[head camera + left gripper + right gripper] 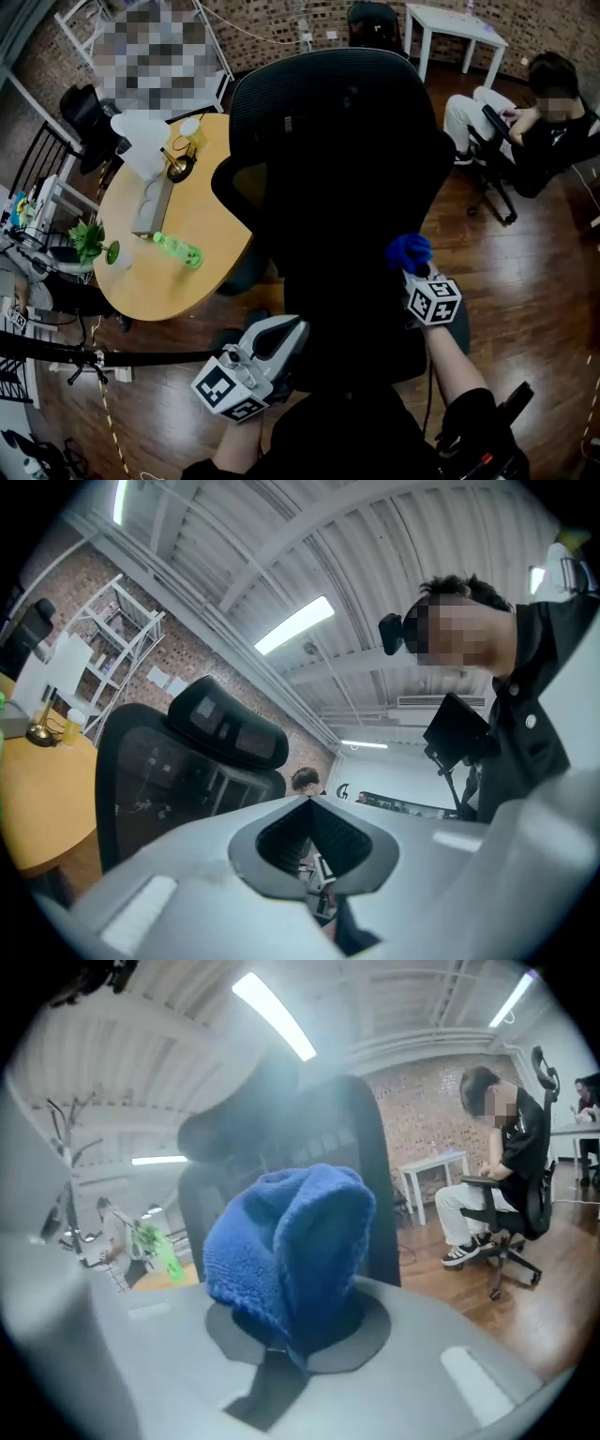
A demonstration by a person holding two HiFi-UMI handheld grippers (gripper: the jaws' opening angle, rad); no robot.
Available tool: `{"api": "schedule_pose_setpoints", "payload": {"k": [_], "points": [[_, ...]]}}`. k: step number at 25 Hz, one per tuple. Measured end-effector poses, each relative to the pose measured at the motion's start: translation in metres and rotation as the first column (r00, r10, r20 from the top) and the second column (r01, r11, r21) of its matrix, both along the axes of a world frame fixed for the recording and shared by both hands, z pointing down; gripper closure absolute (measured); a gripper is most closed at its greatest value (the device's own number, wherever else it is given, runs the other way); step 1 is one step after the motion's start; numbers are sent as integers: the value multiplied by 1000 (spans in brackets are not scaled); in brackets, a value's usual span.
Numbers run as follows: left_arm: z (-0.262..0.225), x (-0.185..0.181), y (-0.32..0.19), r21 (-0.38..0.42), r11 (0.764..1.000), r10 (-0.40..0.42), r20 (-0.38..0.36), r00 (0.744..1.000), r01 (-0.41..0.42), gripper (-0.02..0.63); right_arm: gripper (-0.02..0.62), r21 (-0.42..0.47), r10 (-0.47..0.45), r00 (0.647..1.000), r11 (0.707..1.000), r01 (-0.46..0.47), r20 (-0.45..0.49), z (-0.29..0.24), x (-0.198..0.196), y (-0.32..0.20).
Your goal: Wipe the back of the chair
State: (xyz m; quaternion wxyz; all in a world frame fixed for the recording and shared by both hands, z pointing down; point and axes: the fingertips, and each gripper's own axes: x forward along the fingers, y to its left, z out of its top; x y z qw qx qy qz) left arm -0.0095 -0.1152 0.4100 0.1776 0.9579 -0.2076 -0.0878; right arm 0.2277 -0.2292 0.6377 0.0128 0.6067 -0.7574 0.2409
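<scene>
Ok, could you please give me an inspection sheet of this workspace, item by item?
Surface: round wooden table, left of the chair, partly bare.
Job's things: black mesh chair back, upright; blue fluffy cloth at its right edge.
Clutter: green potted plant, green plastic bottle, white plastic container, all on the table.
Grippers: left gripper jaws together, empty; right gripper jaws shut on the cloth.
Cables: thin cable on the floor, lower left.
Surroundings: dark wooden floor; seated person; white table.

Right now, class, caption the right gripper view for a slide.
The right gripper shut on a blue cloth, facing the black chair back.
</scene>
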Motion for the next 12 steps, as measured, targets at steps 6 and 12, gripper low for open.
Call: {"api": "schedule_pose_setpoints", "payload": {"k": [6, 12], "points": [[-45, 20, 18, 89, 993, 85, -109, 990, -76, 601, 543, 274, -224, 972, 942, 196, 76, -146, -64, 69], [-65, 18, 35, 152, 984, 111, -144, 983, -89, 601, 543, 547, -351, 931, 802, 242, 104, -272, -100, 141]]}}
